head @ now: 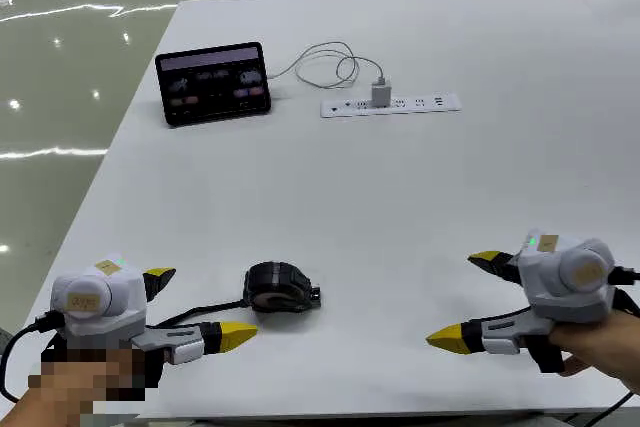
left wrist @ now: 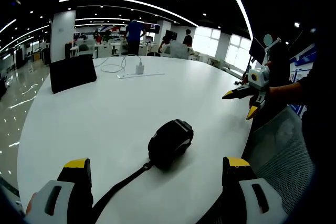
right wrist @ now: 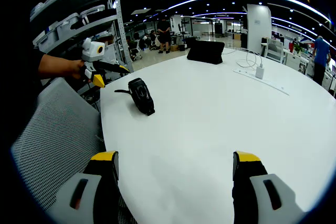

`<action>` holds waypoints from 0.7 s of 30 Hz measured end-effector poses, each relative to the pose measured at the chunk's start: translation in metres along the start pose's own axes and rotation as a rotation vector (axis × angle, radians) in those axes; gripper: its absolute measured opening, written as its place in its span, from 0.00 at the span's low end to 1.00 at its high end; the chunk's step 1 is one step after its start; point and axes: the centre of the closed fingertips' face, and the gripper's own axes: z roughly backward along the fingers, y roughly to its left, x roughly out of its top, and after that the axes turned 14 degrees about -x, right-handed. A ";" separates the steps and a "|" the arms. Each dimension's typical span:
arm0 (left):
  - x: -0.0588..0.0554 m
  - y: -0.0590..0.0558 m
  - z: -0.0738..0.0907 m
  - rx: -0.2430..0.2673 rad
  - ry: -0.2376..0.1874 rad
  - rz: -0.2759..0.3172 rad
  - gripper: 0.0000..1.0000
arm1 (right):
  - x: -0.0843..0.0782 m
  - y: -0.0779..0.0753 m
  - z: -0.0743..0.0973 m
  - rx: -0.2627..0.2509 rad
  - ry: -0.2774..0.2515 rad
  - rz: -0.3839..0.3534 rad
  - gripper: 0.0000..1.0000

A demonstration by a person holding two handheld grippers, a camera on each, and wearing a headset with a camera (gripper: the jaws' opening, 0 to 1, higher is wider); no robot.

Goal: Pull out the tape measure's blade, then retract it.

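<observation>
At the near edge of the white table (head: 400, 197) we hold both grippers apart from the work: the left gripper (head: 200, 304) at 8 o'clock in the head view, its yellow-tipped jaws spread wide and empty, and the right gripper (head: 465, 297) at 4 o'clock, equally wide and holding nothing. The black tape measure (head: 278, 287) lies on the tabletop at 7 o'clock, just beside the left jaws and well apart from the right ones, with no blade drawn out that we can see. Its dark wrist strap (head: 195, 312) trails back between the left jaws. We judge that strap the first hazard, since a closing left gripper could catch the strap rather than the case. The case also sits loose on a smooth surface close to the table edge, so a pull on the blade without a firm hold on the case would likely drag it along or tip it off toward us. A blade let go at full reach could whip back hard. Farther off, at 12 o'clock, a white power strip (head: 390, 105) carries a white charger (head: 381, 93) with a looped cable (head: 325, 67), and a dark tablet (head: 213, 82) stands propped at 11 o'clock. The tablet's lit rows are too small to read. The small tan stickers on the gripper housings are likewise illegible, and we can make out no brand on the tape measure.
</observation>
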 end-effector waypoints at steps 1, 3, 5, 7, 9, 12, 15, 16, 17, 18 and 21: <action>-0.002 -0.001 0.000 0.006 0.008 -0.007 1.00 | -0.001 -0.002 0.004 -0.002 -0.004 -0.010 0.87; -0.002 -0.002 0.001 0.004 0.004 -0.001 1.00 | -0.011 -0.011 0.010 -0.035 0.012 -0.001 0.88; -0.004 -0.004 0.001 0.001 0.009 -0.005 1.00 | -0.013 -0.016 0.018 -0.054 -0.004 -0.025 0.88; -0.007 -0.008 0.001 -0.005 0.025 -0.015 1.00 | -0.019 -0.021 0.026 -0.068 0.001 -0.034 0.90; -0.008 -0.011 0.001 -0.012 0.029 -0.023 1.00 | -0.026 -0.027 0.033 -0.080 0.008 -0.033 0.91; -0.008 -0.010 0.003 -0.014 0.027 -0.023 1.00 | -0.036 -0.035 0.042 -0.104 0.030 -0.013 0.92; -0.008 -0.011 0.005 -0.017 0.031 -0.015 1.00 | -0.041 -0.043 0.051 -0.107 0.031 -0.014 0.94; -0.006 -0.011 0.007 -0.017 0.028 -0.023 1.00 | -0.043 -0.045 0.055 -0.106 0.030 -0.014 0.95; -0.005 -0.012 0.008 -0.020 0.024 -0.020 1.00 | -0.044 -0.047 0.057 -0.109 0.034 -0.010 0.95; -0.003 -0.012 0.010 -0.023 0.016 -0.018 1.00 | -0.046 -0.048 0.059 -0.110 0.036 -0.001 0.96; -0.003 -0.011 0.012 -0.020 0.023 -0.030 1.00 | -0.046 -0.054 0.064 -0.117 0.039 -0.001 1.00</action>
